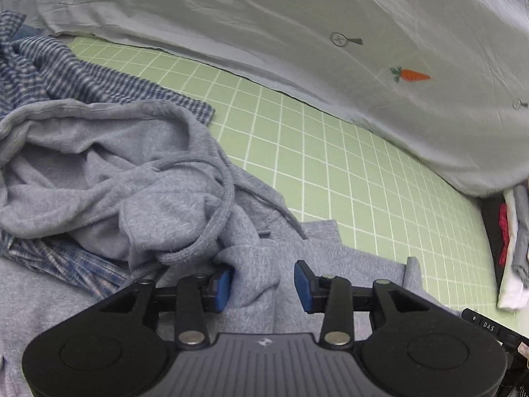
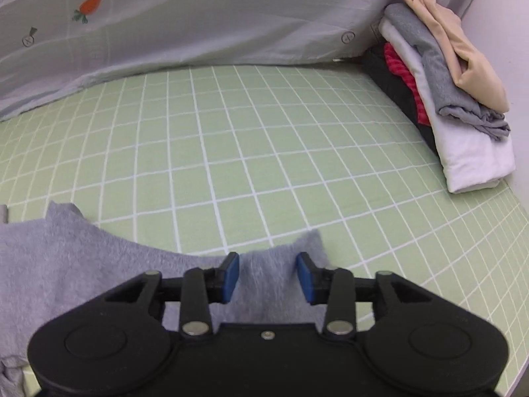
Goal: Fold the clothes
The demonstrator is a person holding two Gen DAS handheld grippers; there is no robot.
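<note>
The green bedsheet with a white grid (image 2: pixel 264 152) stretched ahead of both tongs, and the pale grey quilt with a carrot motif (image 1: pixel 330 33) lay beyond it. The crumpled grey fleece hooded sweatshirt (image 1: pixel 115 172) lay heaped ahead and left of the left gripper (image 1: pixel 263 286), over a blue checked garment (image 1: pixel 66 66). A stack of folded clothes (image 2: pixel 456 106) sat far ahead and right of the right gripper (image 2: pixel 267 276). Both pairs of tongs stood partly spread, each with grey fleece between the blue pads but not visibly pinched. To do this step well, I judged each should close on a single edge layer, clear of the grey drawcord (image 1: pixel 218 205), then draw the cloth flat.
</note>
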